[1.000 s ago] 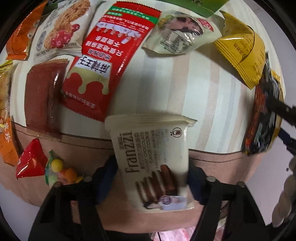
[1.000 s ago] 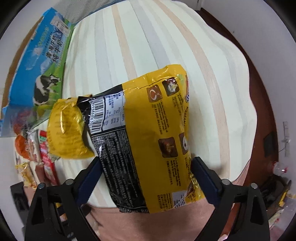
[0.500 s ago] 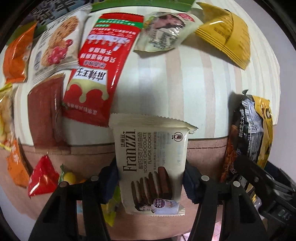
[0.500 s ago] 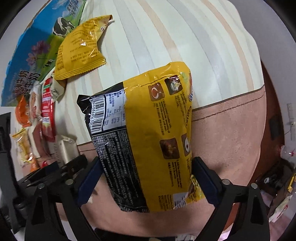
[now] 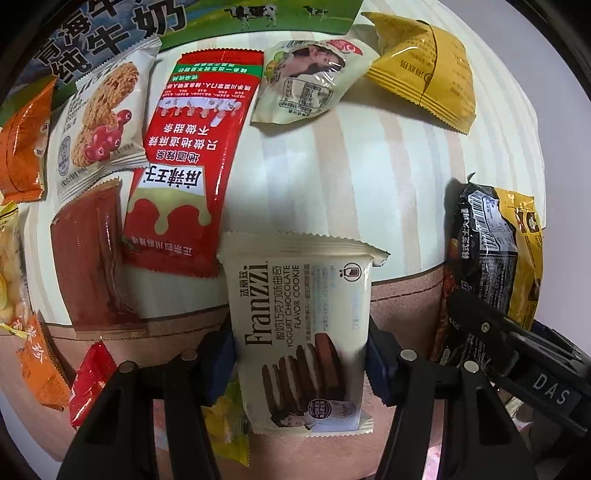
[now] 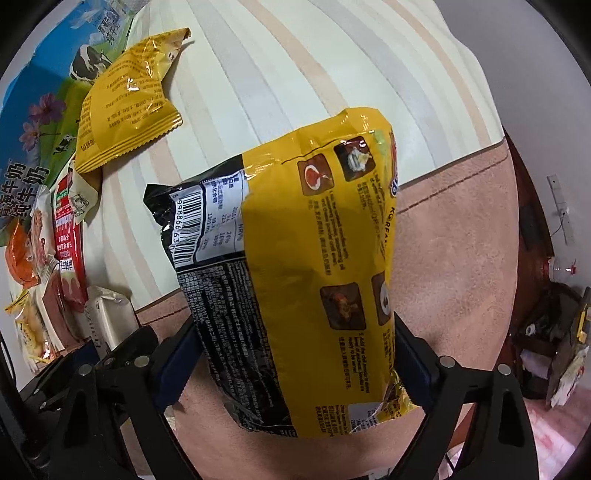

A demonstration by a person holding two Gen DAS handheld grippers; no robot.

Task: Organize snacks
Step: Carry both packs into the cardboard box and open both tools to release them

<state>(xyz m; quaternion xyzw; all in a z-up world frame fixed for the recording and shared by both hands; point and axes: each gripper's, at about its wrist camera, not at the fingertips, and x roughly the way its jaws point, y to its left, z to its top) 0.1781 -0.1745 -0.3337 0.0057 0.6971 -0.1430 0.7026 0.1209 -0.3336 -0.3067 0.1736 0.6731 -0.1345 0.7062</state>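
Left gripper [image 5: 301, 354] up close: its blue-padded fingers [image 5: 218, 365] have just been closing and now pinch the cream Franzzi cookie packet [image 5: 303, 332] by its two long sides, the packet standing upright over the pink border of the tabletop [image 5: 402, 288]. Over in the right wrist view, the right gripper [image 6: 295, 362] clamps a big yellow-and-black noodle bag [image 6: 295, 277] between its fingers [image 6: 177, 362]; those jaws have just eased in a touch, and the bag fills the gap from pad to pad. That same bag shows at the right edge of the left view, just beside the Franzzi packet.

Moving out onto the striped cloth: a long red spicy-strip packet [image 5: 192, 166] lies touching the Franzzi packet's top left corner, with a dark red-brown wrapper [image 5: 88, 251] beside it. A small red sachet [image 5: 88, 384] and an orange one [image 5: 40, 365] sit at the near left edge. Farther back, an oat cookie pack [image 5: 99, 122], a pale snack pack [image 5: 306, 85] printed with a picture, hard to make out, and a yellow pouch [image 5: 424, 70]. Farthest of all, a milk carton box [image 5: 110, 29] with cows on it.
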